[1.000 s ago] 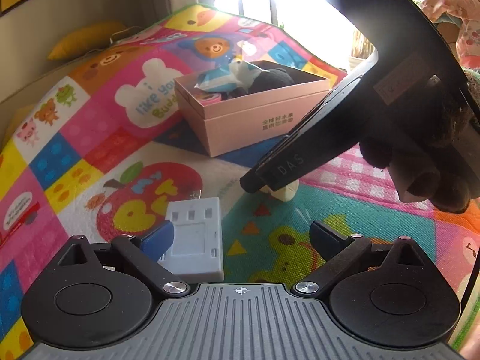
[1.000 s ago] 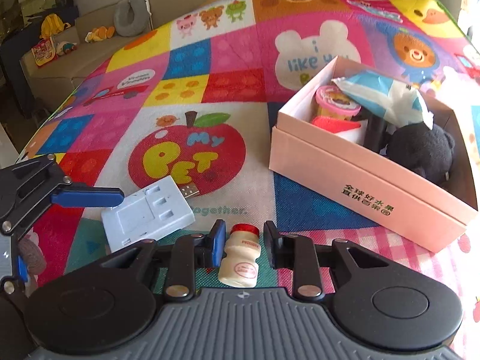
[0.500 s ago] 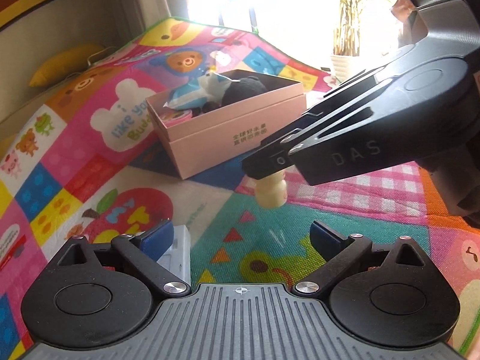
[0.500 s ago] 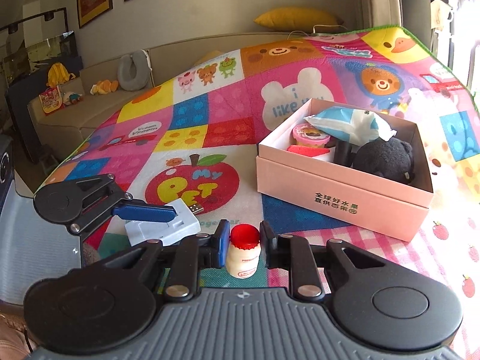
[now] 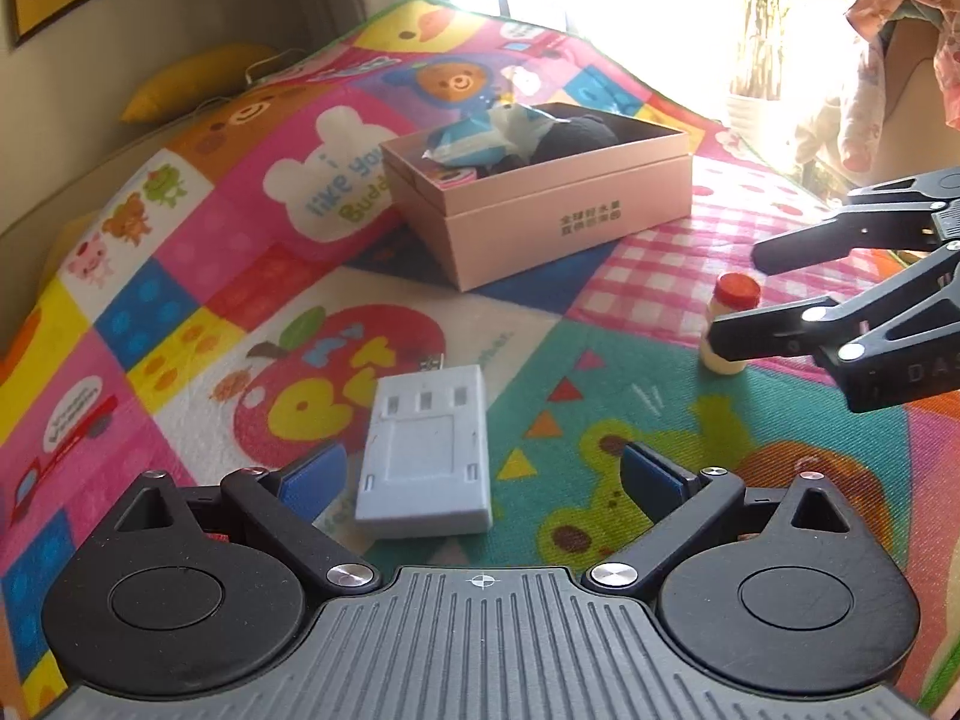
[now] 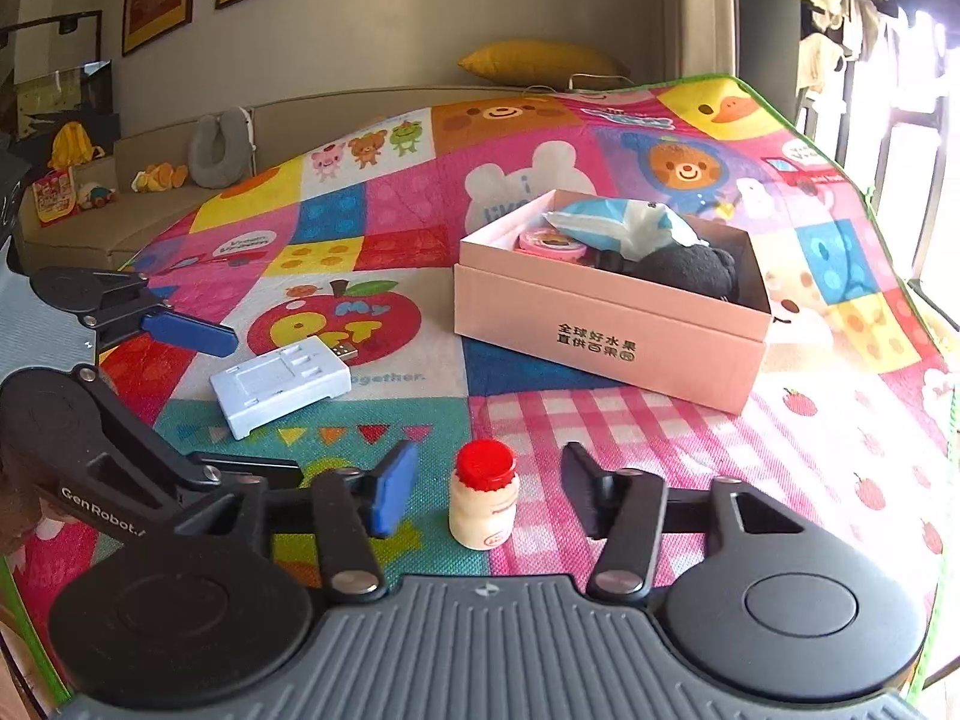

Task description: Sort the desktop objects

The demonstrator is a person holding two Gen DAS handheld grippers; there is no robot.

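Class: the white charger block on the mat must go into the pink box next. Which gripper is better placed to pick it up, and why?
Left. The left gripper is open with the white charger block lying just ahead between its fingers. The right gripper, its jaws opening, straddles the small bottle instead.
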